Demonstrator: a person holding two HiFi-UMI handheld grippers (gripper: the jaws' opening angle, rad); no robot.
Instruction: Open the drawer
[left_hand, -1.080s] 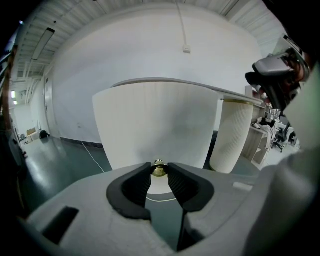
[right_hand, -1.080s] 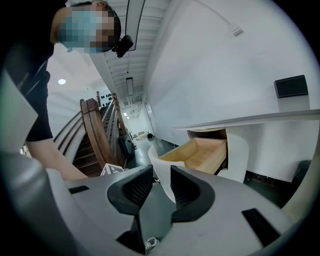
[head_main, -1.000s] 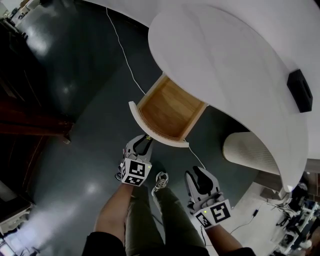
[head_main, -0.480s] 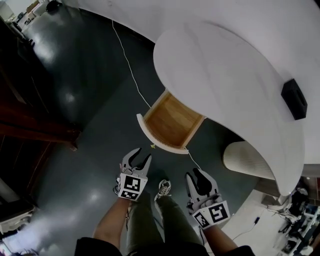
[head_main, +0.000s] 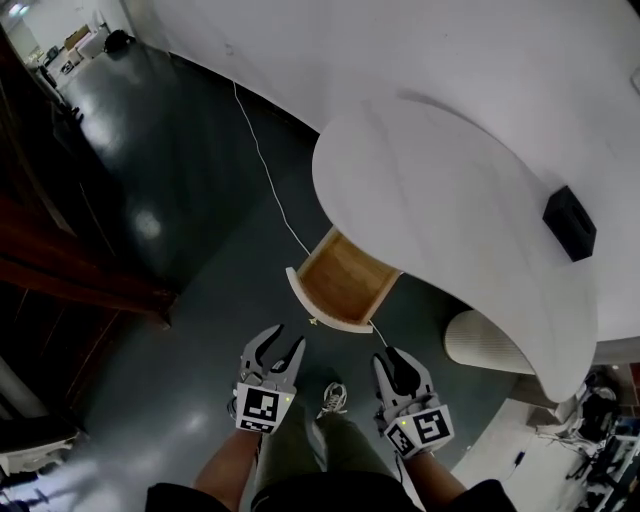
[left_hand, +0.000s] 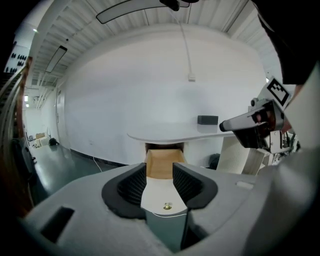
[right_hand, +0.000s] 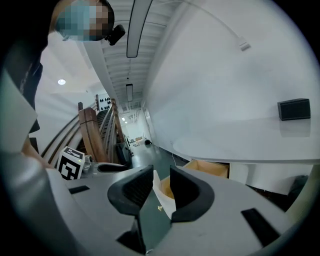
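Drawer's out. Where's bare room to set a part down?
Drawer interior: bare wood, wall to wall. Tabletop: free everywhere left of the black box near its right edge. Floor by the drawer's left is crossed by a white cable.

A white table (head_main: 440, 190) with a rounded top stands on a dark, glossy floor (head_main: 170, 200), its wooden drawer (head_main: 345, 280) pulled out at the near edge. A small black box (head_main: 570, 222) sits on the table's right end. A thin white cable (head_main: 262, 165) trails across the floor left of the table. A ribbed white cylinder (head_main: 485, 345) stands beneath the table's right side.
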